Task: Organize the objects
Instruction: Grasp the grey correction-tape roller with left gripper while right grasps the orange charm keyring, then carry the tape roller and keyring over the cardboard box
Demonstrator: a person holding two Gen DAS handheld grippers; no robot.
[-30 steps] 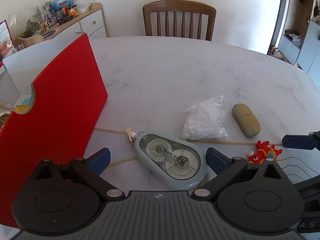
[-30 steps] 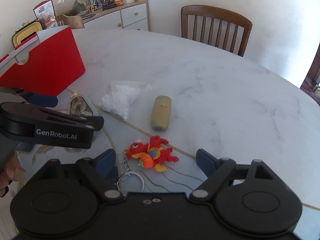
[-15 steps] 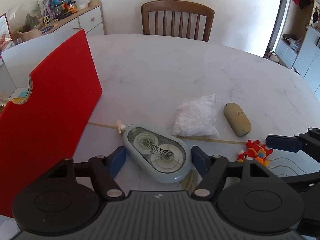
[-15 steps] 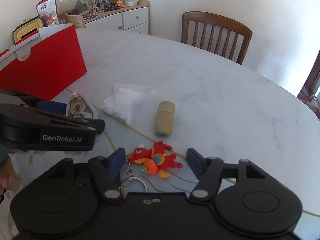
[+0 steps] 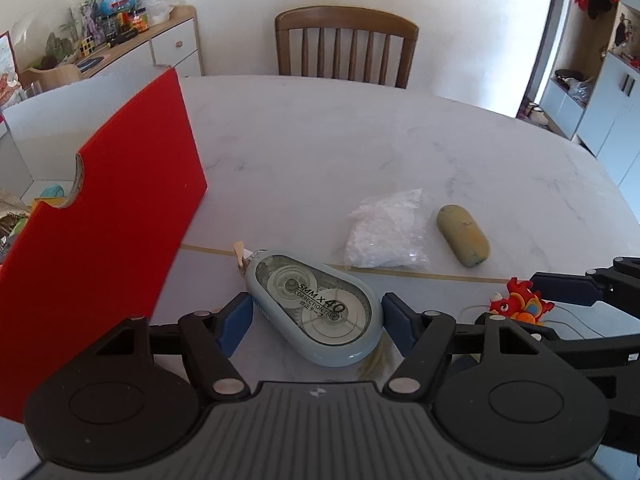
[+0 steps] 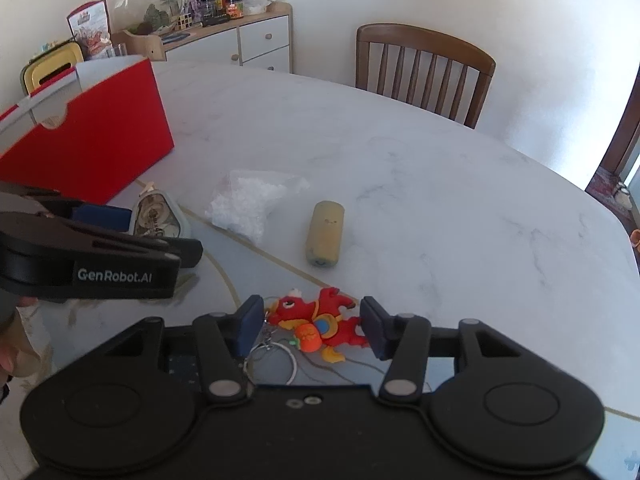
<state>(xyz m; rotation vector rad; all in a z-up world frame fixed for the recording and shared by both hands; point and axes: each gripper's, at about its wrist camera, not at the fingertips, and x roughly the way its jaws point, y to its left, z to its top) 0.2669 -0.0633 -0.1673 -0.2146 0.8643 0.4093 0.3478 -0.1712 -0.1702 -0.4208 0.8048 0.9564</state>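
Daylight, bright and soft, coming from the right: the table [image 6: 420, 200] gets a washed-out sheen on its far right side and the wall [image 5: 460, 20] behind the chair [image 5: 347, 46] is near blown out. Shadows are weak and short, darkest right under the gripper bodies at the bottom. Heavy fisheye in both views, straight edges bow and the corners vignette to black; centre is sharp, periphery a bit soft, no motion blur.
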